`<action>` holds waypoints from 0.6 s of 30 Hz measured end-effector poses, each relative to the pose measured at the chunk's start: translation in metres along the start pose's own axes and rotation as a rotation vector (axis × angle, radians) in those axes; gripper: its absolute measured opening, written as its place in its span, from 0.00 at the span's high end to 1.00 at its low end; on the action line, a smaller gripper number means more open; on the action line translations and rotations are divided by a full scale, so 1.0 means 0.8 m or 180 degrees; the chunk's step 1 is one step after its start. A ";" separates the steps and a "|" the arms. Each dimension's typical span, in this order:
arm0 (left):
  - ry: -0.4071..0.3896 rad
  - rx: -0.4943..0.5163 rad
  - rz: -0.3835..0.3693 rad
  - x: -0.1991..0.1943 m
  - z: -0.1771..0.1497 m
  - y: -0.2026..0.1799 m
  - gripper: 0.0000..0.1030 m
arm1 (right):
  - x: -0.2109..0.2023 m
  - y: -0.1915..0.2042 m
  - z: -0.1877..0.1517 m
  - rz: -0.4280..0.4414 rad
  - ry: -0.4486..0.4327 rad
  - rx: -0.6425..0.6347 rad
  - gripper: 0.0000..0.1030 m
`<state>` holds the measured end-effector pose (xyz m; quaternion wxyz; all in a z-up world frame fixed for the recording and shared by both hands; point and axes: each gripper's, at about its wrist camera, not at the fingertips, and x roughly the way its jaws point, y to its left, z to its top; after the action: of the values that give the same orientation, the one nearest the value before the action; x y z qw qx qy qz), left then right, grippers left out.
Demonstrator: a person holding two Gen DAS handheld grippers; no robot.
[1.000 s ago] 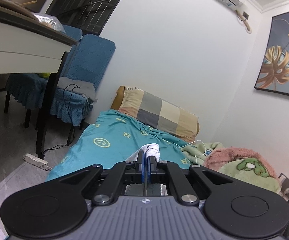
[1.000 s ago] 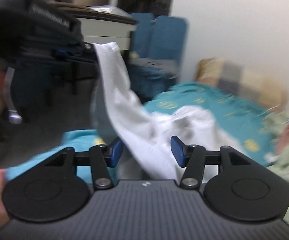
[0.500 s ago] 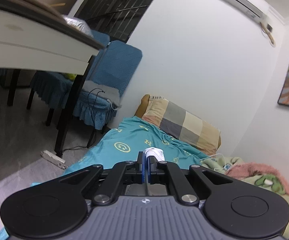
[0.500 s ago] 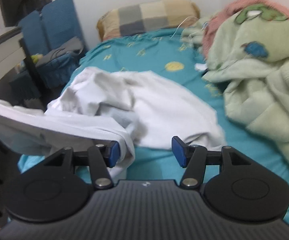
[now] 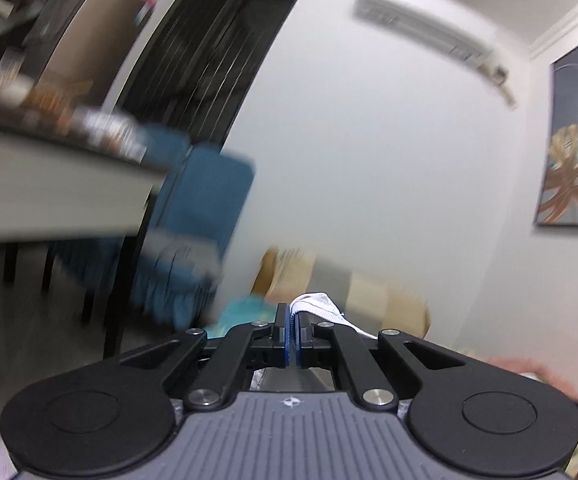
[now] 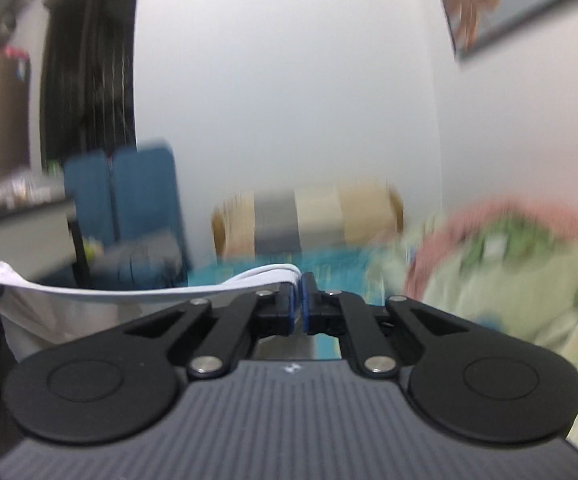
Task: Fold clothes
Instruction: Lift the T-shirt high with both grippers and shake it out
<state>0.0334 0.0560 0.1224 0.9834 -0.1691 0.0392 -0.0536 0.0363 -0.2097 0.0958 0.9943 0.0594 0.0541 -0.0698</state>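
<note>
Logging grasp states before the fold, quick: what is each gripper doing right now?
Left gripper: shut on the white garment.
Right gripper: shut on the white garment's edge, which stretches off to its left.

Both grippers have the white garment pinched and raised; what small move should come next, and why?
Probably draw the two apart to stretch the white garment flat. The left gripper and right gripper each clamp an edge, and the cloth between them sags while hanging above the bed.

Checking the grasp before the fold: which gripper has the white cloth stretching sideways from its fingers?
The right gripper: the white garment runs from its closed jaws toward the left. The left gripper shows only a small bunched tip above its jaws.
</note>
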 end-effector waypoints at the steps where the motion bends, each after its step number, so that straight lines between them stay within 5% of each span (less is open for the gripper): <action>1: -0.0089 0.0033 -0.0045 -0.006 0.021 -0.013 0.98 | -0.010 -0.003 0.026 0.0009 -0.0125 0.0008 0.94; 11: -0.0835 0.0435 -0.0527 -0.125 0.253 -0.158 0.98 | -0.184 -0.053 0.288 0.0143 -0.1088 0.0261 0.94; 18: -0.1144 0.0582 -0.0674 -0.229 0.350 -0.210 0.98 | -0.297 -0.061 0.394 0.0339 -0.1389 0.0233 0.94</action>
<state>-0.1371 0.0121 0.4529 0.9747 -0.0893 -0.1595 -0.1288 -0.1730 -0.2657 0.4286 0.9819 0.0817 -0.1680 -0.0303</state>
